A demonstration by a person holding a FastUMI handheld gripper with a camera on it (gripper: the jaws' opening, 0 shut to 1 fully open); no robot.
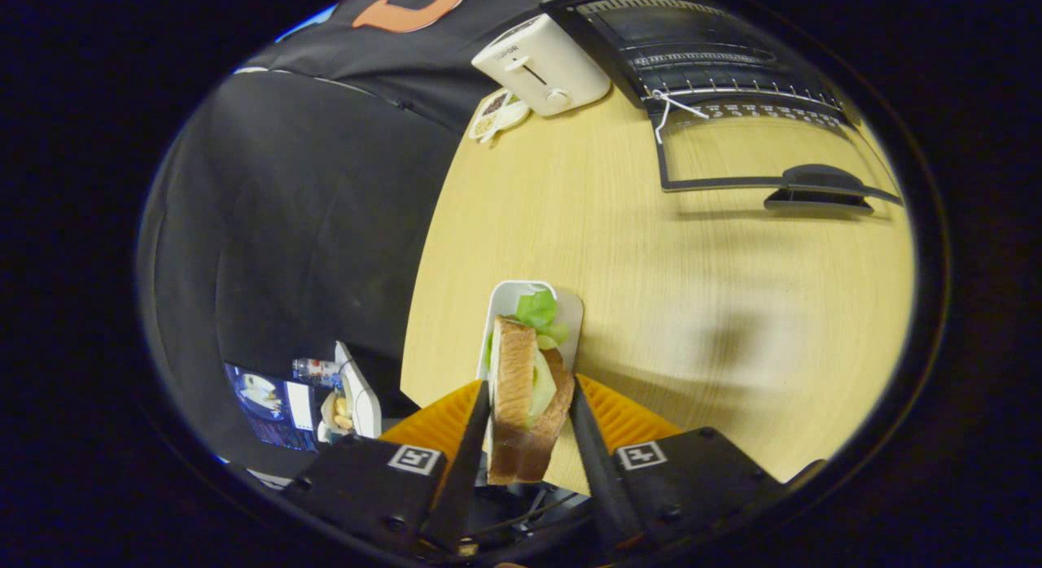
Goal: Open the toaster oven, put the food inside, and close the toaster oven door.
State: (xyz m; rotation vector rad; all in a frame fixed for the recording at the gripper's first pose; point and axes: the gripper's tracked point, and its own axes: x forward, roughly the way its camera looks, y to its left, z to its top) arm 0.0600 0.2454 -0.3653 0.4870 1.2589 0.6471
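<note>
Two fingers (529, 405) clamp the sandwich (525, 405) from both sides at bottom centre of the frame — bread slices upright, lettuce poking out the far end. Just beyond it a small white tray (571, 308) lies on the pale wooden worktop (716, 308). Upper right, the toaster oven (700, 47) stands with its glass door (757, 149) dropped flat open — well apart from the sandwich. A white toaster (541, 63) sits top centre.
</note>
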